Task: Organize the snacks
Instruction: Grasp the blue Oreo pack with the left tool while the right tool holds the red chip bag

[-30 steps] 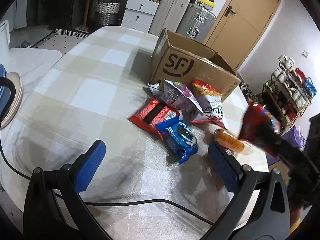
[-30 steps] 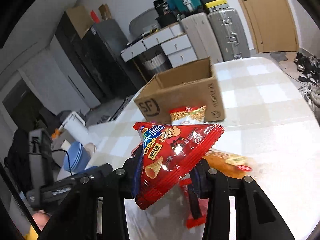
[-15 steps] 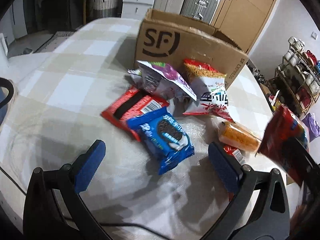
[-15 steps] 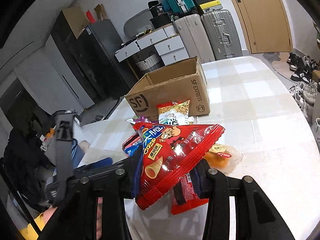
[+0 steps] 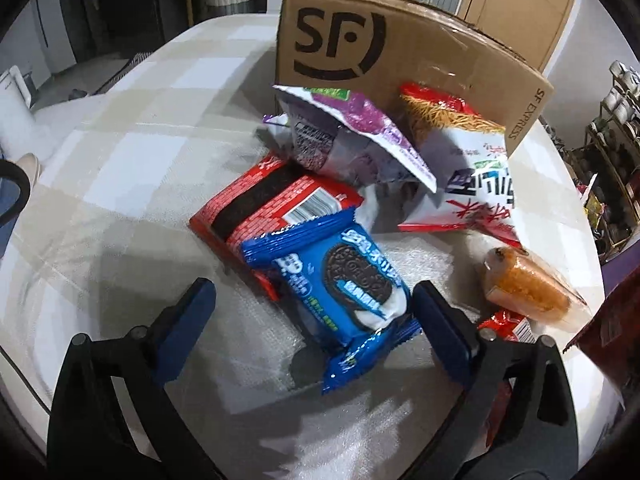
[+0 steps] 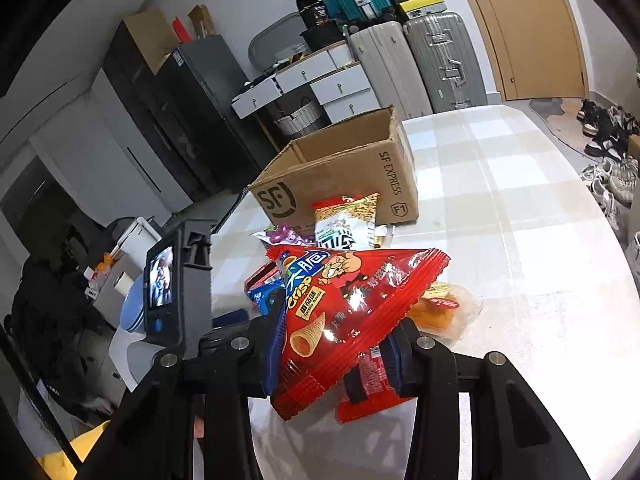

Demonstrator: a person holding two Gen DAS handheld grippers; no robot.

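The right hand-held gripper clamped a red crisp bag above the table. The left hand-held gripper gaped wide around a blue cookie pack, apparently untouched, near the cardboard box.

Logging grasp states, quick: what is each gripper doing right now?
Left gripper: open, astride the blue Oreo pack, not gripping.
Right gripper: shut on the red crisp bag.

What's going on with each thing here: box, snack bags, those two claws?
Cardboard box: open-topped, upright on table.
Red Crisp bag: lifted, clamped in right gripper.
Oreo pack: lying flat between left gripper fingers, ungrasped.
Purple bag: propped against box.
Left gripper: open.
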